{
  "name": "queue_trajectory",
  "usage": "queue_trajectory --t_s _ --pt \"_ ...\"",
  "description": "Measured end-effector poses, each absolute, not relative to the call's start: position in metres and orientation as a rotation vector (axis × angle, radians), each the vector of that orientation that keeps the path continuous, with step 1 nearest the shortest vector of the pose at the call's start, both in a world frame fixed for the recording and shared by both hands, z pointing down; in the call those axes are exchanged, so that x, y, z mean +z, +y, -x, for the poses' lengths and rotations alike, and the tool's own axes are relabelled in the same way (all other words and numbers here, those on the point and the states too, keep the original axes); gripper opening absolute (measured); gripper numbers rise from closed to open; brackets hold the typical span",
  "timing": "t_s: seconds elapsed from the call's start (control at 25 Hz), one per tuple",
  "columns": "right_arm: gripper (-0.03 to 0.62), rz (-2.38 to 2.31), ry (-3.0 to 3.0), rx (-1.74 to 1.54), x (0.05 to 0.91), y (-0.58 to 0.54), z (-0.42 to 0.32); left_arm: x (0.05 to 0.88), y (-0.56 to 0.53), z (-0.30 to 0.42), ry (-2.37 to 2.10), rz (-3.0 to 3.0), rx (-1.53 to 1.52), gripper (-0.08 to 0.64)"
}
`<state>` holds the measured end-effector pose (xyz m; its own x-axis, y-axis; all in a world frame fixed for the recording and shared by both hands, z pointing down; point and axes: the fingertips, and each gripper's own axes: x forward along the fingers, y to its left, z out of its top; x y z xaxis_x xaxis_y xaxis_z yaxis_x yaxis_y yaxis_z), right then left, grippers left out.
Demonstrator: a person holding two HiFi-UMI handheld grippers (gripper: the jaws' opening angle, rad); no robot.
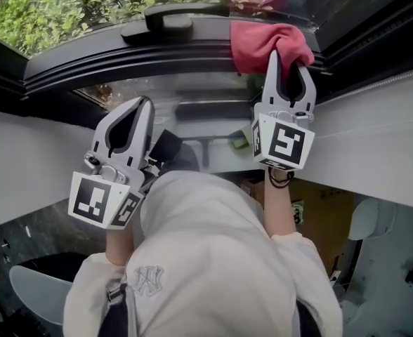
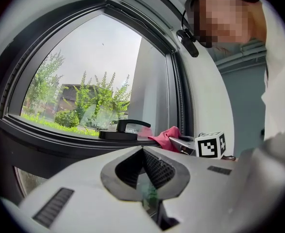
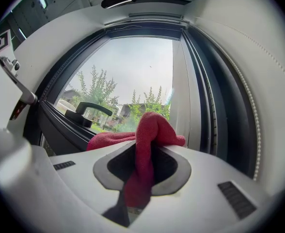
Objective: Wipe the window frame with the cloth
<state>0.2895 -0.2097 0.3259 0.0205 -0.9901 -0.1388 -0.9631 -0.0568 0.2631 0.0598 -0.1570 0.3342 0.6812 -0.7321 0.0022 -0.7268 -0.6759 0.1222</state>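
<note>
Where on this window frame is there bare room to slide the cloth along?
The dark frame rail is bare from its left corner to the handle, and again in the short stretch between handle and red cloth. It's crowded at the right corner, where the right gripper holds the cloth. The left gripper, jaws shut, looks off the rail.

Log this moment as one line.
right gripper: shut on red cloth | cloth: against window frame, right of handle | left gripper: shut, empty, away from cloth
</note>
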Motion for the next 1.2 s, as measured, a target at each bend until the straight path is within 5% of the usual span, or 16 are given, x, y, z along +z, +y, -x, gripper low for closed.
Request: queue_trajectory --t_s 1.2 --pt "0.081 -2.082 -2.136 -0.442 0.327 -0.216 -0.236 0.350 -0.167 -0.019 -1.262 -2.696 -0.067 0.008"
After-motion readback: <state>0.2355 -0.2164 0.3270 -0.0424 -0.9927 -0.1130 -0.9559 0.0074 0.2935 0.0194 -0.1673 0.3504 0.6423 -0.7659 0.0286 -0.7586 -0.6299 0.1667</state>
